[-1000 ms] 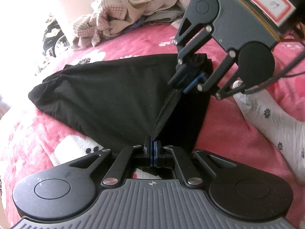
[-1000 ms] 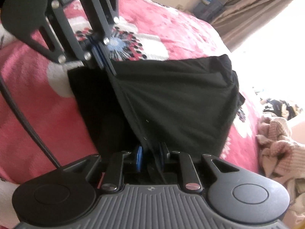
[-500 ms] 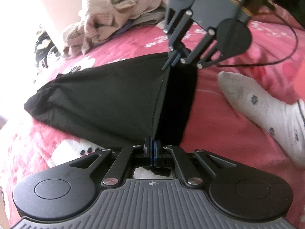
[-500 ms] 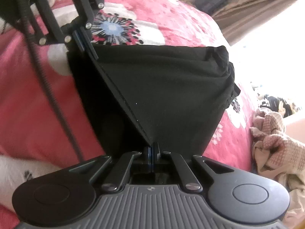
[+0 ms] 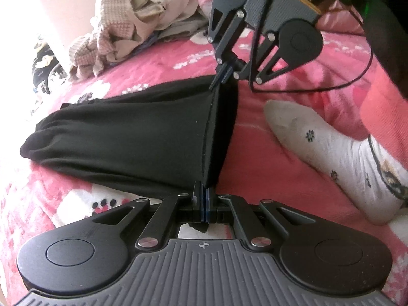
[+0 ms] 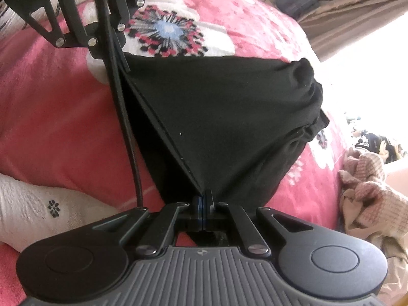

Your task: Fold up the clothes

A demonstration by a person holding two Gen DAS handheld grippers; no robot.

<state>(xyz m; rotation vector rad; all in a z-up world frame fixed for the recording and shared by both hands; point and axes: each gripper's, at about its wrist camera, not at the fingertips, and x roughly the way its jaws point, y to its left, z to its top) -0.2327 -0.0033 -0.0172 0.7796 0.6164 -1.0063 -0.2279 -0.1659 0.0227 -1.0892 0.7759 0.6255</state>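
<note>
Your left tongs (image 5: 204,193) are clamped tight on one corner of the black garment (image 5: 132,137), and your right tongs (image 6: 203,199) are pinched on the other corner, its edge stretched taut between them. The garment's far end rests bunched on the pink flowered bed (image 5: 293,158). Beside the garment lies a white-socked foot (image 5: 331,153); beyond it, a heap of clothes (image 5: 132,25).

Right gripper (image 6: 204,199) fingers now shut on the black garment (image 6: 224,117) edge, newly taut.
</note>
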